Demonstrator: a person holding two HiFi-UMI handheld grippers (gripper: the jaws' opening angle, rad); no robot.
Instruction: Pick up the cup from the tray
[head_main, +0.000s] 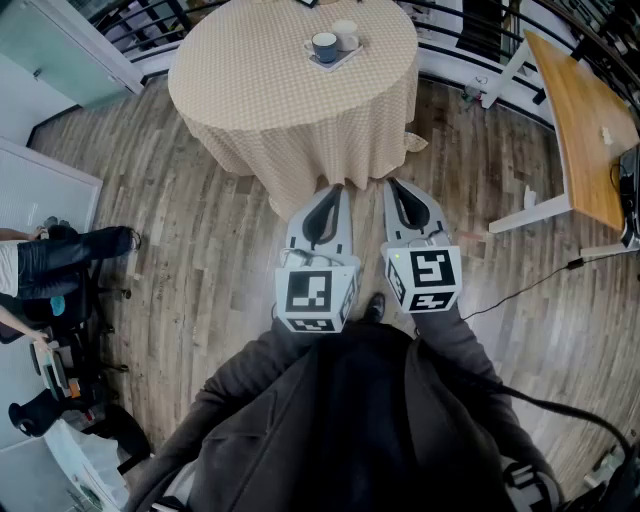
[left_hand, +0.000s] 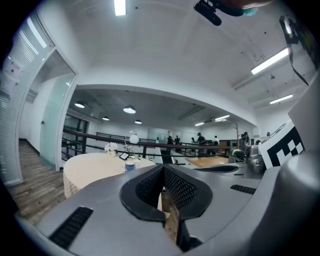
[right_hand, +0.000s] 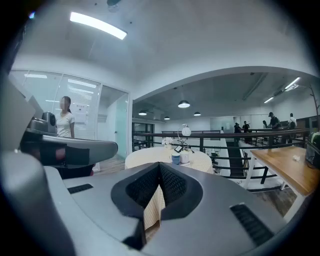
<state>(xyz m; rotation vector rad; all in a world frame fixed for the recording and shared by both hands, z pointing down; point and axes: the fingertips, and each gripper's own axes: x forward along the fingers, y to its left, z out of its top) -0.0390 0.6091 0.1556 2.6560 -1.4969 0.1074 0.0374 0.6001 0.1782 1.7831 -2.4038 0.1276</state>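
Head view, cup on tray, far fr. fingers

Blue cup on tray, round table (checked cloth), left gripper, right gripper

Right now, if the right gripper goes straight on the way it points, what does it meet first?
The right gripper would probably meet the hanging side of the tablecloth first; depth is unclear.

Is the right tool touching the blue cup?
Apart. The head view shows the right tool over the floor, short of the table, with the blue cup on its far side.
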